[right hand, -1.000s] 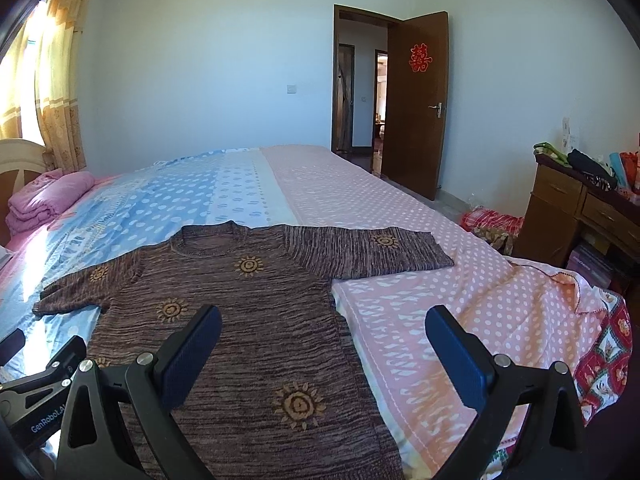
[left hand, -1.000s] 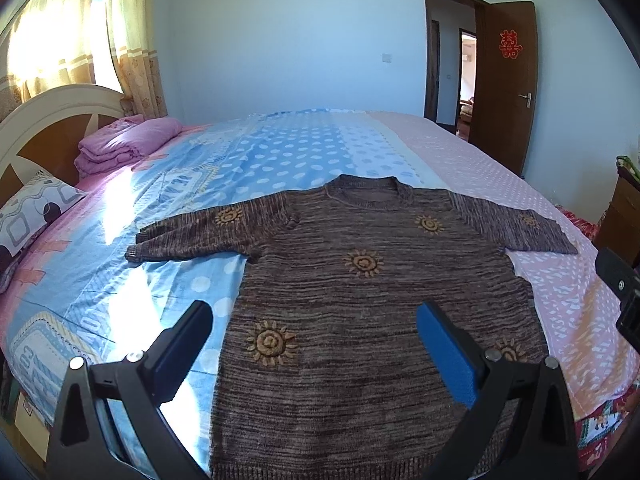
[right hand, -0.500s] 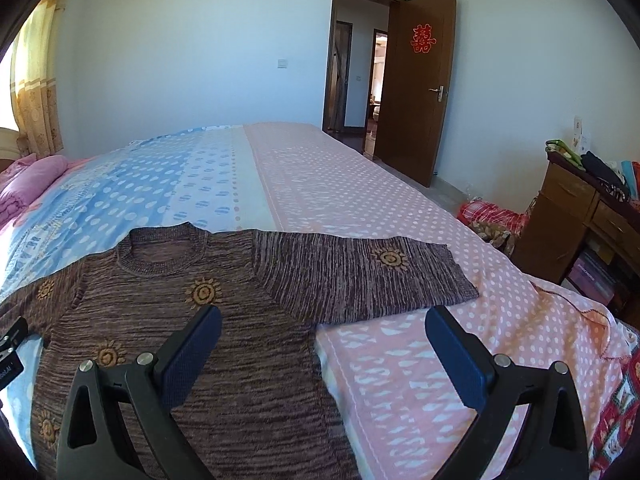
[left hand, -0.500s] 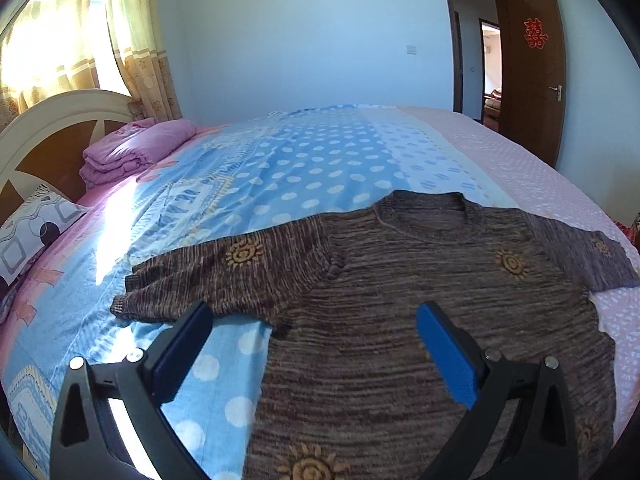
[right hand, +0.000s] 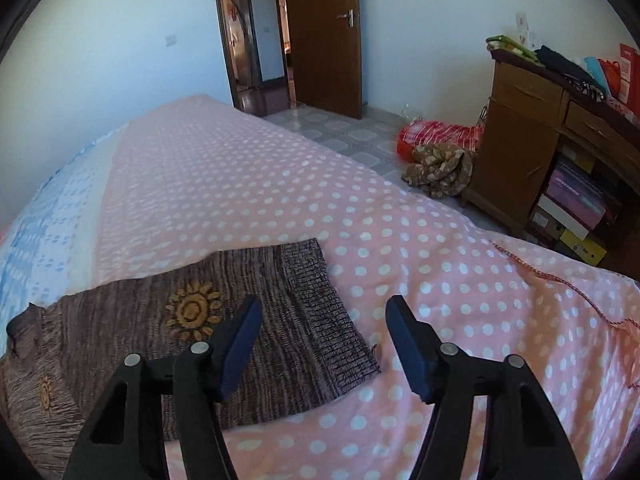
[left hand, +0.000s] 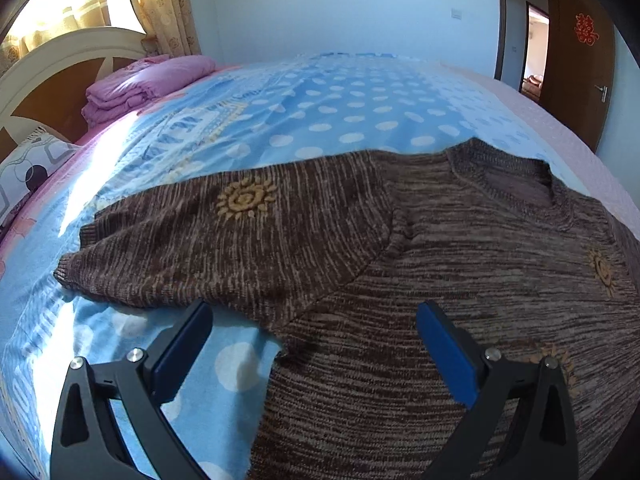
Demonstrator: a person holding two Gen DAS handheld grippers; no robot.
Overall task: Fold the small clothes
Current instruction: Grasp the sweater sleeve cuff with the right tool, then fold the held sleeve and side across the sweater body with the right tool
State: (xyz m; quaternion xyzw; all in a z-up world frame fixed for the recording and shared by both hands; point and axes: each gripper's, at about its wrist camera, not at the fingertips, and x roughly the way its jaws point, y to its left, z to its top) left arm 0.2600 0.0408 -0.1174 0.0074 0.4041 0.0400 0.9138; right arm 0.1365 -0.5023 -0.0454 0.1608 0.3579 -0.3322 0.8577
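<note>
The brown knit sweater (left hand: 420, 264) lies flat on the bed (right hand: 248, 184), neck hole toward the far wall, each sleeve stretched out sideways. Around it the bedspread is bare: open blue dotted cloth beyond the left sleeve (left hand: 224, 236), open pink dotted cloth past the right sleeve's ribbed cuff (right hand: 328, 316), running on to the bed's edge.

The left gripper (left hand: 314, 336) hangs low over the sweater's left armpit with its jaws spread wide. One blue pad sits over the blue sheet just below the left sleeve, the other over the sweater's body. Nothing lies between them and they hold nothing.

The right gripper (right hand: 324, 338) has just been closing its jaws, and they now stand partly apart, straddling the right cuff's lower corner. The left finger is above the sleeve cloth, the right one above the pink sheet. The pads do not press on the cloth; whether the tips touch it I cannot tell.

Well away from the sweater, folded pink bedding (left hand: 140, 88) rests by the headboard (left hand: 60, 64). Off the bed beyond the right cuff stand a wooden dresser (right hand: 532, 136), a heap of cloth (right hand: 436, 160) on the floor tiles and an open door (right hand: 324, 32).
</note>
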